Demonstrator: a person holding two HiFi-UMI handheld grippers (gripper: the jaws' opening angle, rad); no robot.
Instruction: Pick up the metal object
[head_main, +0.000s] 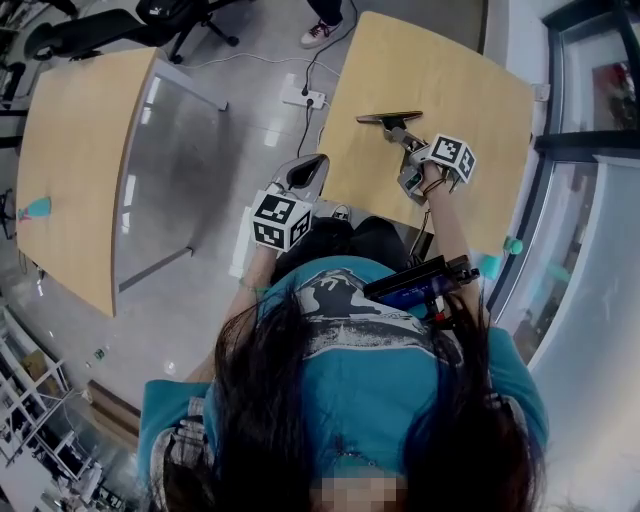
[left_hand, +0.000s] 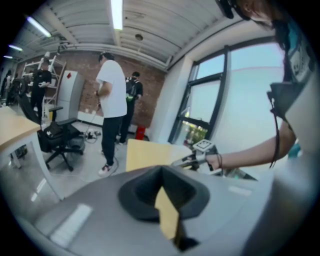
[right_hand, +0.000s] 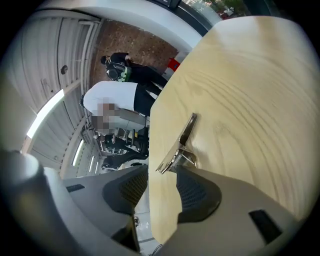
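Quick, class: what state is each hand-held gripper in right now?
Left hand-held gripper: closed, empty.
Right hand-held gripper: open, metal spring clip at its tips, not gripped.

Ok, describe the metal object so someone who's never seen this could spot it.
Find the light wooden table by the window. On it, just ahead of the right gripper's open jaws, lies a metal spring clamp. It is the only shiny, silvery thing on that bare wood.
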